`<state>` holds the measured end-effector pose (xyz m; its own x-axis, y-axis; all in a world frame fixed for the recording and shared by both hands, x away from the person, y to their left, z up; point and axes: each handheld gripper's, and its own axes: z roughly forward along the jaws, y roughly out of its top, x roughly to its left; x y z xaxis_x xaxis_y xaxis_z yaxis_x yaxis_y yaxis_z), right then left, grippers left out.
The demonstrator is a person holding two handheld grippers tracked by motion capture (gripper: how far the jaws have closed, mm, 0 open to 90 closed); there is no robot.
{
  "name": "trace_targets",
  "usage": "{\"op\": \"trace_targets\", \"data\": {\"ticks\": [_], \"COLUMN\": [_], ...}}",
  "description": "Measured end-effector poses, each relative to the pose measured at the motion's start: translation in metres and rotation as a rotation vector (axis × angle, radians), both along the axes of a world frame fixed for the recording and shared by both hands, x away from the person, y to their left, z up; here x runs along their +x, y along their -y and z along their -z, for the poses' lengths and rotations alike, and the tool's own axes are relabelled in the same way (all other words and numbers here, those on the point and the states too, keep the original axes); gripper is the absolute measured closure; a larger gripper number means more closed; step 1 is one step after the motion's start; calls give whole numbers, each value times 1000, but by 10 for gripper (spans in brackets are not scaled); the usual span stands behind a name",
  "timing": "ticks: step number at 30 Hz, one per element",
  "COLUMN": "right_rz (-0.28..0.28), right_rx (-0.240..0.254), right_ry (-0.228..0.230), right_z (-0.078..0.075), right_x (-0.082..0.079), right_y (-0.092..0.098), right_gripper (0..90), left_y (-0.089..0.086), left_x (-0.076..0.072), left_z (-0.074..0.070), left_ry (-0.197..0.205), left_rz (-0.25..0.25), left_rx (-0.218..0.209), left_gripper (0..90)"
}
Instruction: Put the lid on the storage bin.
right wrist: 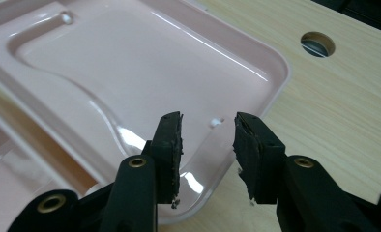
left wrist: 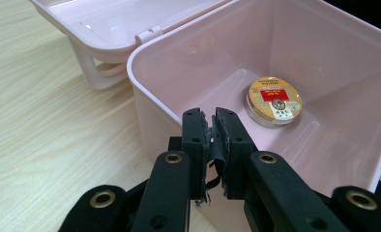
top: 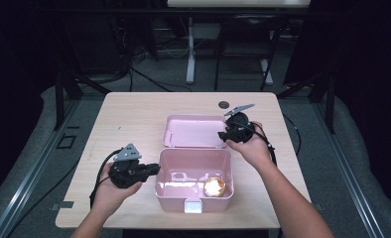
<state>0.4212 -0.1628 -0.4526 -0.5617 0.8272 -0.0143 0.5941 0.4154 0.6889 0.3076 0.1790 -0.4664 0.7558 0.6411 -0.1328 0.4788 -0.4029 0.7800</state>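
A pink plastic box stands open on the wooden table, its lid lying flat behind it. A round gold tin with a red label lies inside, at the front right. My left gripper is at the box's left wall, jaws shut with nothing between them. In the left gripper view its tips sit at the rim of the box, with the tin beyond. My right gripper is at the lid's right edge. In the right gripper view it is open over the rim of the lid.
A round cable hole is in the table behind the lid, also seen as a hole in the right gripper view. A white latch sits on the box's front. Bare table lies to the left.
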Motion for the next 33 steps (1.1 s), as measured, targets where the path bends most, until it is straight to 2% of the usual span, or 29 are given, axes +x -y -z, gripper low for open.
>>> {"op": "trace_targets", "data": {"ticks": [5,10,19,26,30,33], "right_rz": [59,115,189,231,291,312], "right_rx": [28,25,61,60,85,112], "right_ry": [-4,-5,-16,-33,-27,-30], "right_z": [7,10,14,20,26,28], "right_x": [8,14,22,29,37,39], "right_y": [3,5,5,4,6,6], "right_gripper": [637,650,677,704,714,720], "left_y": [0,0,0,0,0,0], "left_x": [0,0,0,0,0,0], "left_z": [0,0,0,0,0,0], "left_ry": [1,2,2,2,3,2], "left_rz": [-1,-2,-1,-1,-1,-3], "left_rx": [1,3,0,0,-1,-4], "left_gripper": [833,834,834,834,834,834]}}
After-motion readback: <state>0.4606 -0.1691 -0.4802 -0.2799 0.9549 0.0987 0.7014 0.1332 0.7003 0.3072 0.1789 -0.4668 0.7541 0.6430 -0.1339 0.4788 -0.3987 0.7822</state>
